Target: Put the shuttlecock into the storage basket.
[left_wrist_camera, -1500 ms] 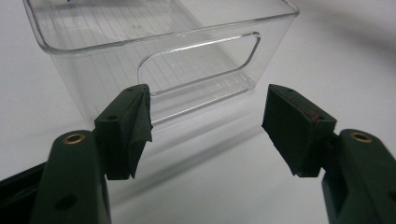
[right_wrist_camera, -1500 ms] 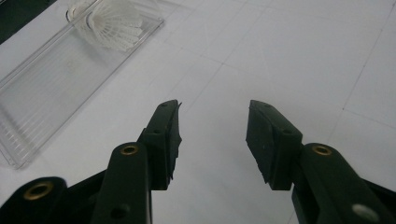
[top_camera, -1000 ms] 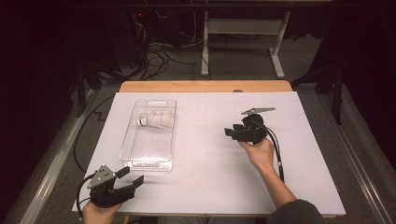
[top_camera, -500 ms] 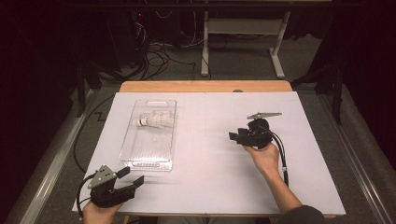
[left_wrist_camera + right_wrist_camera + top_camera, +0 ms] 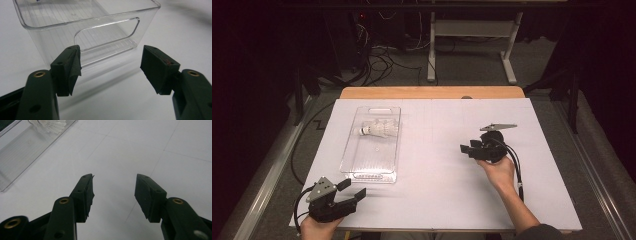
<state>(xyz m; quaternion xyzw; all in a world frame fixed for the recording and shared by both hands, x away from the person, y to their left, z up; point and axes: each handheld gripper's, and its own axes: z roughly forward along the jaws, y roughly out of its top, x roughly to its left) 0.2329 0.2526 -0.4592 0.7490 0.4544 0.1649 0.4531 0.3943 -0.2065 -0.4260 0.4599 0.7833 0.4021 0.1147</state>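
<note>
Right gripper [image 5: 468,149] is held above the bare middle of the table [image 5: 437,200], well apart from the clear tray [image 5: 362,170], its jaws spread with nothing between them; they have just been opening further. Left gripper [image 5: 353,191] is parked near the tray's near end, jaws likewise spread and empty, as is confirmed in the left gripper view, where the tray's handle cut-out [image 5: 107,33] is faced.

The shuttlecock [image 5: 378,129] is seen lying on its side in the far part of the tray. Its long axis is laid across the tray, with the cork pointed toward the left wall and the feather skirt toward the right.

If it is reached for, the skirt could be crushed by a pinch across the feathers, or the light tray could be shoved along the table by a jaw caught on its wall.
</note>
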